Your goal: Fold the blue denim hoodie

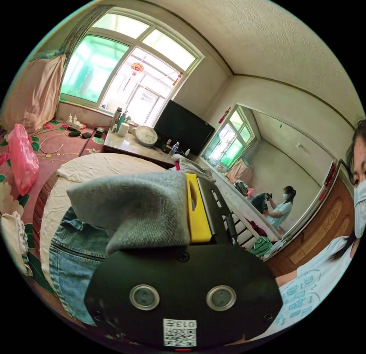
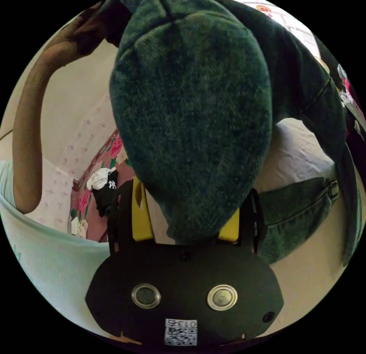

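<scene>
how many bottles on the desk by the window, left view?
3 clear: two tall ones at the desk's window end, beside a white cup; one small clear bottle in front of the TV. More may be hidden.

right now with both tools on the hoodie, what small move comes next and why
Probably lower both together and spread the hoodie flat on the table. The left tool pinches a grey knit edge, the right tool grips a denim bunch, and most of the hoodie hangs bunched in the air.

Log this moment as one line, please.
stage: hoodie lifted | left gripper: on grey lining | right gripper: around denim
</scene>
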The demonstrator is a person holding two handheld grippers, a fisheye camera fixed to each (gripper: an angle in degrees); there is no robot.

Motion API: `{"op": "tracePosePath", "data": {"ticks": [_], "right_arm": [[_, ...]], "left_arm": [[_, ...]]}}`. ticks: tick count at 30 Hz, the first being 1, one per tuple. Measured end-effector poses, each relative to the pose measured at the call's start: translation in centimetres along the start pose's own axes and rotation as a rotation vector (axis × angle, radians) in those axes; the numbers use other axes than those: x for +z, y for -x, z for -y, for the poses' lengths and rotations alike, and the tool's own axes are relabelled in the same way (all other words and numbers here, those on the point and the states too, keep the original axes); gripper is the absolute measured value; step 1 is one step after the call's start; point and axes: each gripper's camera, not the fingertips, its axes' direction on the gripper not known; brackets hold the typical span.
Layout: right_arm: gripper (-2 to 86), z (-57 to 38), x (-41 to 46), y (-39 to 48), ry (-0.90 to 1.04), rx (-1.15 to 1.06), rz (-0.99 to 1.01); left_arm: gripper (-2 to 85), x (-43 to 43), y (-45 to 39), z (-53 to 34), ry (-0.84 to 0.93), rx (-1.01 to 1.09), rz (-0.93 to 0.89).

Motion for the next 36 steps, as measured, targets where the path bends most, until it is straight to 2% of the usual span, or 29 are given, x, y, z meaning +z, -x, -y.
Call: {"op": "tracePosePath", "data": {"ticks": [6, 9, 12, 14, 19, 22, 26, 30, 33, 36], "right_arm": [[8.6, 3.0, -2.0, 1.0, -0.044, 0.058, 0.03], [4.2, 3.3, -9.5, 2.2, -0.138, -0.011, -0.031], [3.5, 4.1, -20.1, 6.1, -0.275, -0.148, -0.288], [3.1, 5.1, -28.6, 10.5, -0.384, -0.255, -0.539], [2.8, 6.2, -40.3, 19.0, -0.502, -0.391, -0.947], [2.8, 5.9, -45.9, 24.1, -0.542, -0.451, -1.137], [2.8, 5.8, -50.6, 29.9, -0.499, -0.517, -1.329], [2.7, 6.9, -52.4, 32.1, -0.42, -0.515, -1.428], [2.7, 9.0, -52.3, 30.1, -0.324, -0.463, -1.41], [2.6, 12.4, -50.3, 24.1, -0.165, -0.39, -1.337]], "left_arm": [[2.2, -5.1, -6.3, 1.3, -0.081, 0.126, 0.063], [2.1, -8.8, -9.3, 2.7, -0.131, 0.247, 0.116], [2.1, -11.5, -12.9, 4.4, -0.157, 0.376, 0.16], [2.2, -12.7, -15.7, 5.2, -0.185, 0.458, 0.163], [2.3, -16.2, -26.8, 7.0, -0.302, 0.79, 0.216], [2.3, -17.2, -31.5, 7.7, -0.306, 0.897, 0.21], [2.3, -17.9, -34.9, 8.7, -0.289, 0.955, 0.175], [2.3, -17.0, -36.1, 11.0, -0.229, 0.928, 0.08], [2.4, -13.5, -35.4, 12.6, -0.155, 0.893, 0.084], [2.4, -7.4, -32.9, 14.5, -0.019, 0.818, 0.097]]}}
